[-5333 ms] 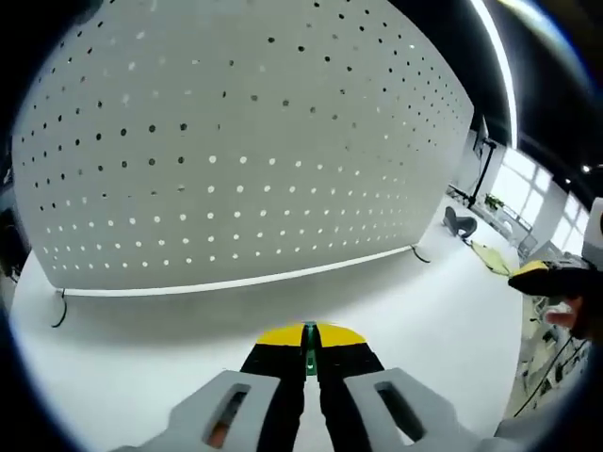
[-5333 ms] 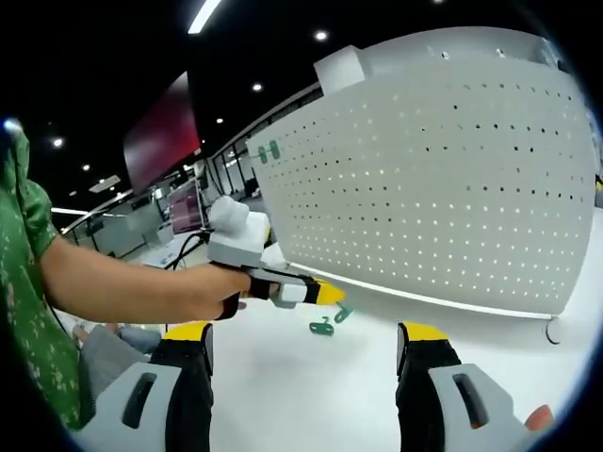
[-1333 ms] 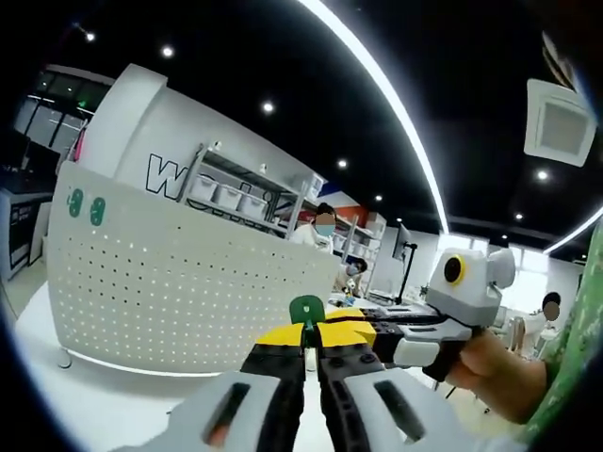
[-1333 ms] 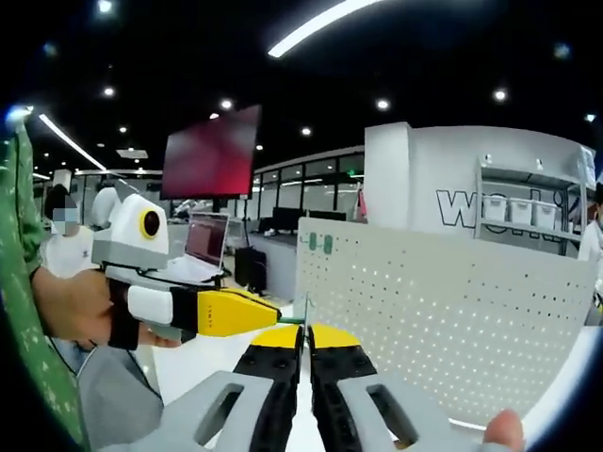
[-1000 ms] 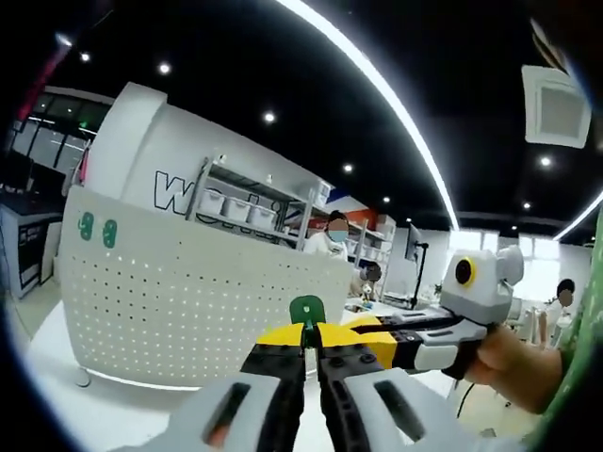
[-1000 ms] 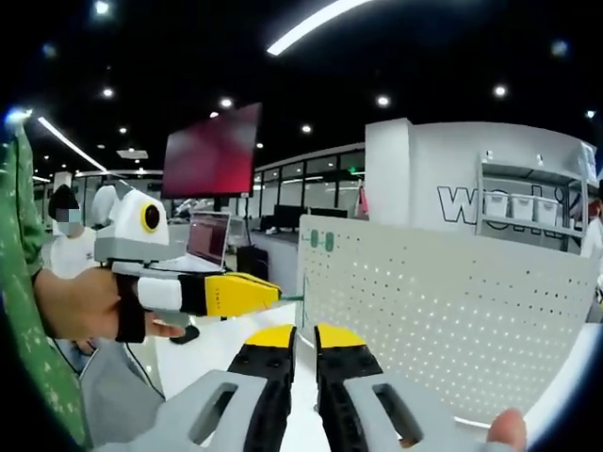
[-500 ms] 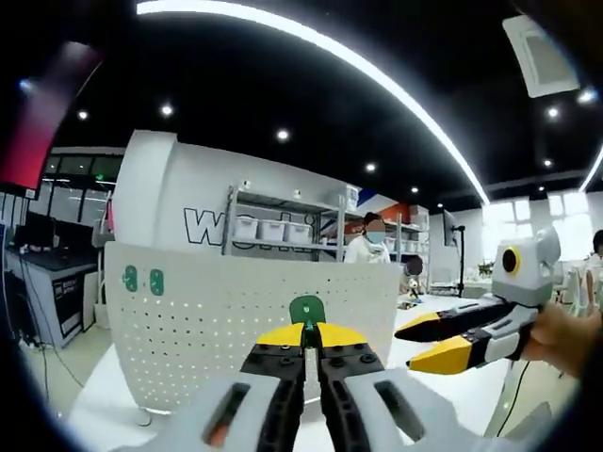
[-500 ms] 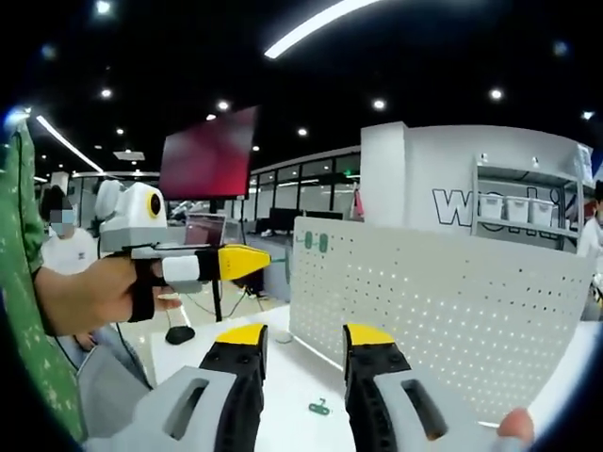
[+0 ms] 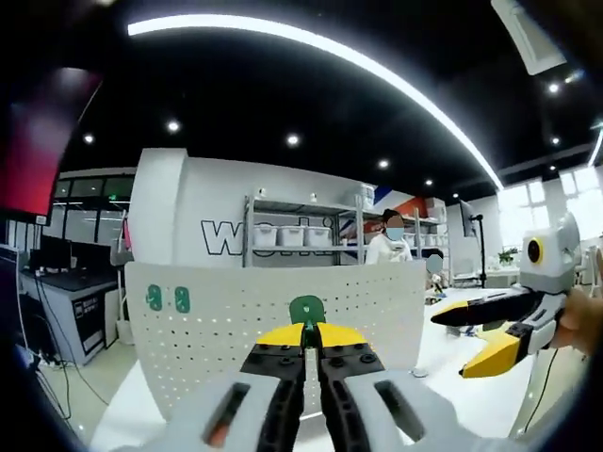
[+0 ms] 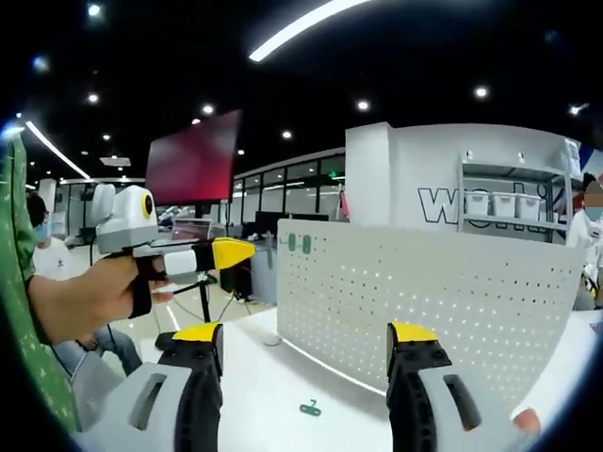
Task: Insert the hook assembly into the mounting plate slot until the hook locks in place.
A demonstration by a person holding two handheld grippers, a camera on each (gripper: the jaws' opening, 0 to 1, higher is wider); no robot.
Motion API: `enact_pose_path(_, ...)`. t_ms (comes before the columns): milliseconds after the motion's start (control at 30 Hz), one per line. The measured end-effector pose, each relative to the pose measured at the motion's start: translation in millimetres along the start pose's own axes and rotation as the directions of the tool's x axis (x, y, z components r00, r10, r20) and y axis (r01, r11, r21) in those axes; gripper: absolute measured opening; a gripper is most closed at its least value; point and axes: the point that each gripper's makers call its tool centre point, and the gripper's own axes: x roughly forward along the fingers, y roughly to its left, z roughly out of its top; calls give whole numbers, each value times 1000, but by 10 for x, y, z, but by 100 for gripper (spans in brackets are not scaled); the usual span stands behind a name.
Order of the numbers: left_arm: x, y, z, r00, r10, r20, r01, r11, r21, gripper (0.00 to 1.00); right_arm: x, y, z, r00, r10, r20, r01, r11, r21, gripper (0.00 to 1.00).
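My left gripper (image 9: 307, 331) is shut on a small green hook piece (image 9: 306, 309) that sticks up between its yellow tips. Behind it stands the white perforated mounting plate (image 9: 245, 311), upright, with two green hooks (image 9: 165, 299) near its top left corner. From the right, my right gripper (image 9: 462, 344) comes into the left gripper view, jaws spread. In the right gripper view my right gripper (image 10: 304, 339) is open and holds nothing. A hand holds the left gripper (image 10: 245, 250) to the left of the plate (image 10: 424, 292). Another green hook (image 10: 310, 409) lies on the white table (image 10: 254, 395).
Two green hooks (image 10: 299, 243) sit at the plate's top left corner in the right gripper view. A person in a green sleeve (image 10: 24, 311) stands at the left. Shelving with white bins (image 9: 292, 235) and a person (image 9: 388, 247) are behind the plate.
My right gripper has gone from shut beside the left gripper's tips to wide open and has drawn away from it. The left gripper stays shut on the green piece.
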Motion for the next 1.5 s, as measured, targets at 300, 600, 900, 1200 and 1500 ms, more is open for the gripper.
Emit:
enact_pose_path(300, 139, 251, 98, 997, 67, 35, -69, 996, 52, 3, 19, -46, -63, 1000, -9, -12, 9, 1000, 28, 87)
enact_pose_path(600, 401, 610, 210, 987, 146, 72, -153, 982, 110, 3, 51, -67, -115, 1000, -6, -27, 7, 999, 35, 90)
enact_pose_path(900, 615, 846, 165, 979, 192, 69, -200, 973, 119, 3, 71, -147, -195, 999, -15, -48, 17, 999, 40, 90)
enact_pose_path(1200, 834, 1011, 70, 975, 214, 50, -219, 966, 140, 3, 132, -211, -315, 997, -16, -77, 20, 998, 53, 90)
enact_pose_path(1500, 1089, 1129, -29, 973, 229, 32, -232, 961, 150, 3, 162, -298, -399, 995, -22, -96, 28, 997, 65, 90)
